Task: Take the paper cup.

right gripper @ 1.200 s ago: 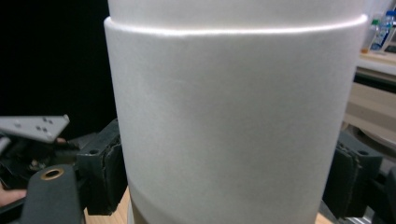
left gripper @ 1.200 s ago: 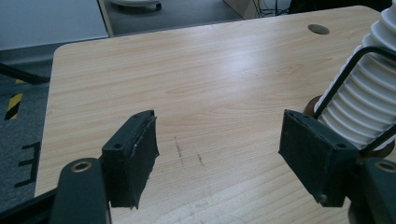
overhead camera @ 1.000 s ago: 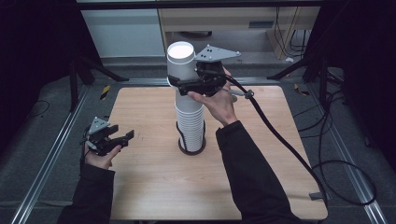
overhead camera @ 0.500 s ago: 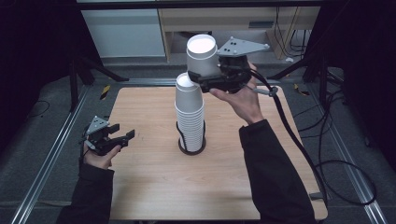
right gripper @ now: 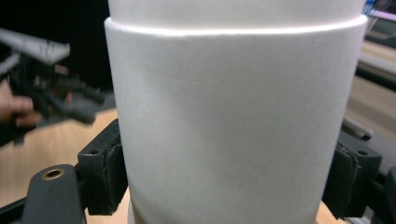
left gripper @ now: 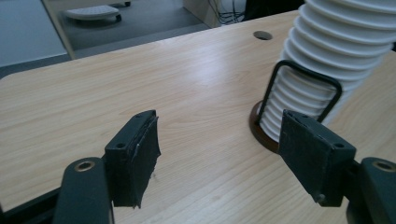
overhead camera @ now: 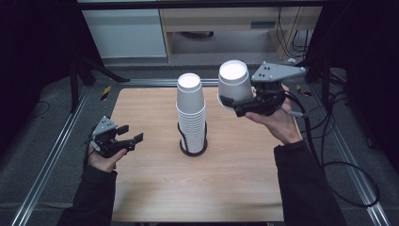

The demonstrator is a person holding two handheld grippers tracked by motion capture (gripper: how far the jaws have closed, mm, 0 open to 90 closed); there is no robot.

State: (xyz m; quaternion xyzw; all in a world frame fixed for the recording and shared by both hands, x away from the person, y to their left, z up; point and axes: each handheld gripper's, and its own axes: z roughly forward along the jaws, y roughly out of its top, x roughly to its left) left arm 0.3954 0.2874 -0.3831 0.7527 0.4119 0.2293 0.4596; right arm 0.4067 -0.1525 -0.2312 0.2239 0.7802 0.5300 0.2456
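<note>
The right hand-held gripper (overhead camera: 231, 102) is clamped on a white cup (overhead camera: 234, 84), right of the cup stack (overhead camera: 191, 113). The left hand-held gripper (overhead camera: 133, 137), jaws apart and empty, hovers left of that stack.

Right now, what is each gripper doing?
Left gripper: jaws apart, holding nothing.
Right gripper: shut on a white cup, held beside the stack.

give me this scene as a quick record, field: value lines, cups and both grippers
held cup: white paper cup, upside down, lifted clear to the right of the stack
right gripper: shut on the cup, pads pressing both sides
stack: white cups nested upside down, upright in a black wire holder
left gripper: nothing between its jaws, above the table's left edge
surface: wooden table
</note>
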